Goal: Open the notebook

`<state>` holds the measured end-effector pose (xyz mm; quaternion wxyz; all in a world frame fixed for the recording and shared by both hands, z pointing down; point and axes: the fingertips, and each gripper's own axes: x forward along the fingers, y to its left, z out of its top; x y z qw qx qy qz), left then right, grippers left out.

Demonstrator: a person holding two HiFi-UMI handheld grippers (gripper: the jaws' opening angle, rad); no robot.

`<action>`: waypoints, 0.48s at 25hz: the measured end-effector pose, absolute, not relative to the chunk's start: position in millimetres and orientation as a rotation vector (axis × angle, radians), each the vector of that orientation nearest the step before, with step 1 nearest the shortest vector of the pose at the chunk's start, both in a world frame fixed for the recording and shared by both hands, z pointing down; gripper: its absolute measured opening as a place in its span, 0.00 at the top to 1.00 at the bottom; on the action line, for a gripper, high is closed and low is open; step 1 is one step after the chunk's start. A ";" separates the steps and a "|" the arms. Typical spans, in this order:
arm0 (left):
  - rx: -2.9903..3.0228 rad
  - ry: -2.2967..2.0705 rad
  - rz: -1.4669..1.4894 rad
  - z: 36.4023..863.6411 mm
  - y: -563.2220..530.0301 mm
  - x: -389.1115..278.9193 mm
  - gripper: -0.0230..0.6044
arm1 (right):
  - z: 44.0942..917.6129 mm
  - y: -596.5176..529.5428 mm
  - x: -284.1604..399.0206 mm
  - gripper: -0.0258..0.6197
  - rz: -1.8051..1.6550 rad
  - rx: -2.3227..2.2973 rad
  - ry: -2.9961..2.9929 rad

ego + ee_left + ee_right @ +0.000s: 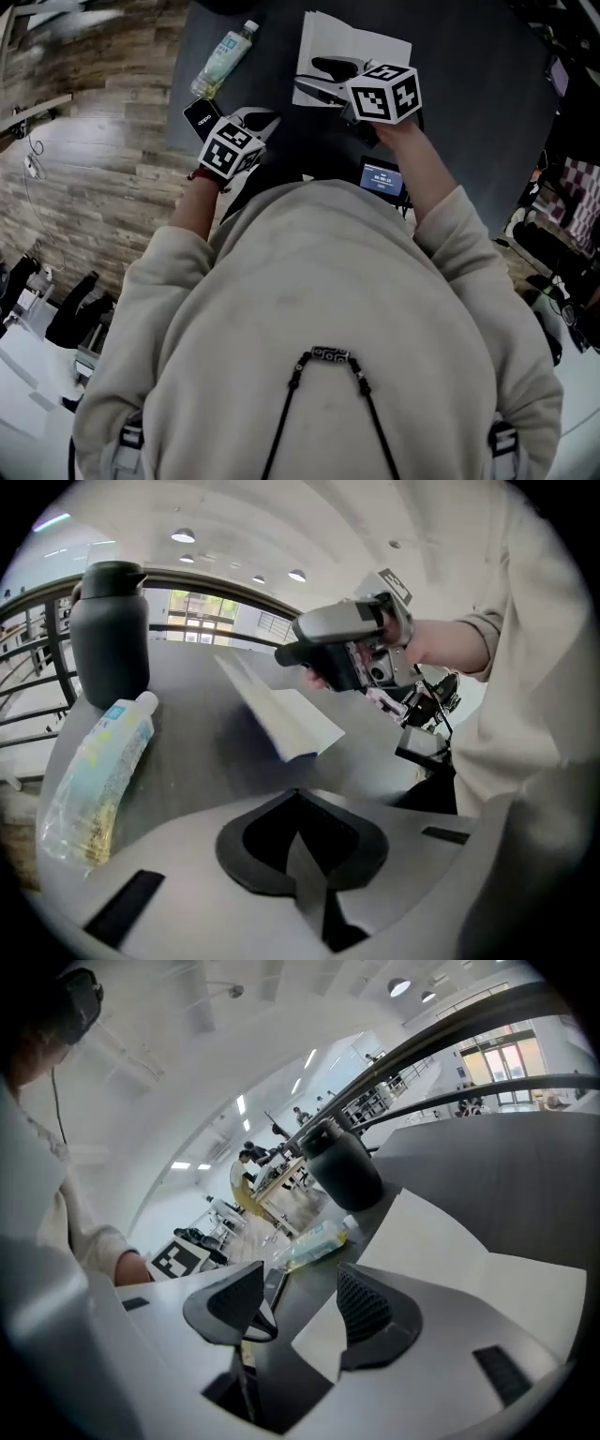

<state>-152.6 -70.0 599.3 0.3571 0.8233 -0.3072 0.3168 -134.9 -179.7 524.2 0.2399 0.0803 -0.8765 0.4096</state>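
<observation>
Dark grey table (469, 112), item of concern: white notebook (375, 47) lying at the far middle, with a plastic bottle (223, 58) on its side to the left of it. Right gripper (300, 1302): jaws spread, empty, poised over the notebook's near corner; left gripper (298, 803): jaws pressed together on nothing, apart from the notebook. Likely hazard: with nothing pinning it, the notebook may slide or lift whole, or several leaves get nipped at once.

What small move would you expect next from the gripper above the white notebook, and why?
Probably lower the right gripper and close it on the near edge of the notebook: its jaws stand apart over that corner, holding nothing, while the left gripper is shut, off to the side.
</observation>
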 end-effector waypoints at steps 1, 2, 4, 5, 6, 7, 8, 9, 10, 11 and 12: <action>2.121 -0.806 0.799 597.0 -68.5 -154.6 0.96 | 529.2 -173.9 -136.8 0.57 1.085 0.192 -2.380; 2.115 -0.817 0.774 594.9 -66.8 -156.3 0.96 | 535.8 -166.9 -137.5 0.57 1.044 0.163 -2.353; 2.096 -0.825 0.726 593.1 -61.1 -158.9 0.96 | 553.2 -151.5 -135.4 0.57 0.948 0.109 -2.282; 2.086 -0.828 0.705 593.0 -58.3 -159.9 0.96 | 561.4 -144.7 -133.5 0.57 0.908 0.090 -2.249; 2.078 -0.833 0.687 592.7 -56.2 -160.7 0.96 | 567.5 -139.5 -131.7 0.57 0.888 0.079 -2.225; 2.074 -0.840 0.674 592.3 -55.0 -161.1 0.96 | 571.0 -136.1 -130.1 0.57 0.889 0.077 -2.213; 2.073 -0.846 0.664 591.8 -54.4 -160.9 0.96 | 572.3 -134.5 -128.4 0.57 0.904 0.082 -2.210; 2.073 -0.851 0.655 591.0 -54.6 -160.0 0.96 | 572.4 -134.5 -126.3 0.57 0.920 0.092 -2.212; 2.076 -0.853 0.643 589.6 -55.8 -158.4 0.96 | 572.0 -135.8 -123.6 0.57 0.930 0.103 -2.217; 2.079 -0.855 0.626 587.3 -58.2 -156.4 0.96 | 571.2 -137.7 -120.4 0.58 0.934 0.114 -2.223; 2.083 -0.856 0.603 584.1 -61.5 -154.4 0.96 | 569.7 -140.0 -116.8 0.61 0.936 0.124 -2.230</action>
